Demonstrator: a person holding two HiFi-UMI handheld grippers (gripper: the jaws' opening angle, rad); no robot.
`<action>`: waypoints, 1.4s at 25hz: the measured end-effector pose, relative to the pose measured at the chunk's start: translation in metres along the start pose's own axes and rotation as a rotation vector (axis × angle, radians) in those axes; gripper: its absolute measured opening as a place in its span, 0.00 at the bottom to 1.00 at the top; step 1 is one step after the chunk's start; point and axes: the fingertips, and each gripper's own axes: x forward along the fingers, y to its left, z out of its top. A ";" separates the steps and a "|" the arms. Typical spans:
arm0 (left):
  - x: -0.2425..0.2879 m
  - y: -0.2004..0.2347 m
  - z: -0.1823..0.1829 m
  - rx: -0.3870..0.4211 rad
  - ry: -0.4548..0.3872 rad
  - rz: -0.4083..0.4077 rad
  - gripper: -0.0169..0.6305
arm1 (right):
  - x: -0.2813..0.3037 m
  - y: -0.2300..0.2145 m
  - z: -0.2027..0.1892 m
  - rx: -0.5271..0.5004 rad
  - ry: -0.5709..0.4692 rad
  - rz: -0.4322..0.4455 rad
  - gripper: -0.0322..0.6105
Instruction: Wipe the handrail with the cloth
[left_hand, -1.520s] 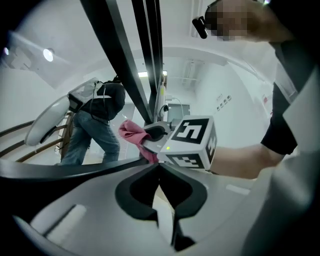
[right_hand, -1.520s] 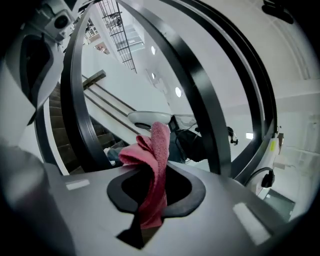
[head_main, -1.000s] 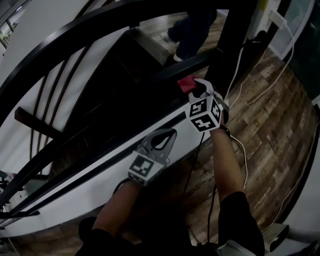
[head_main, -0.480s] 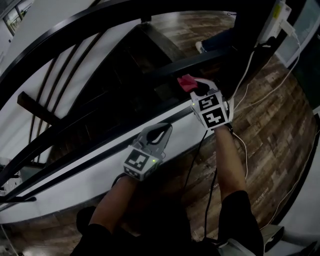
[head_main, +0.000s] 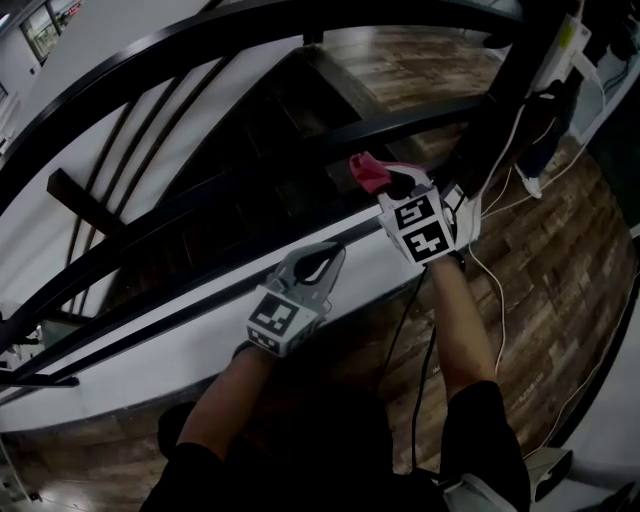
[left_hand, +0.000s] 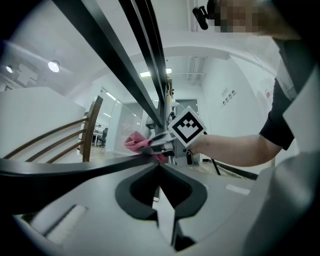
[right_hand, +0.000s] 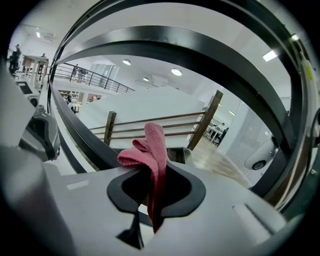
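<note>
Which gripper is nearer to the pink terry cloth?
Right. The right gripper is shut on the pink terry cloth; the left gripper, shut and empty, sits apart from it, nearer the person's body.

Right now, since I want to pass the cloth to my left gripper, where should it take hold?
Probably the bunched fold of the cloth that stands free beyond the right gripper, whose jaws are shut on it. Come from the side of the left gripper, its shut jaws opened first. The thin tail hangs inside the jaw opening, harder to reach.
</note>
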 end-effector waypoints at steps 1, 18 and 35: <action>-0.006 0.002 0.001 -0.002 -0.001 0.005 0.03 | 0.000 0.007 0.003 -0.003 -0.002 0.008 0.13; -0.103 0.035 0.009 0.037 -0.003 0.095 0.03 | 0.004 0.125 0.058 -0.056 -0.036 0.114 0.13; -0.193 0.059 -0.001 0.154 0.108 0.162 0.03 | 0.001 0.241 0.113 -0.174 -0.095 0.268 0.13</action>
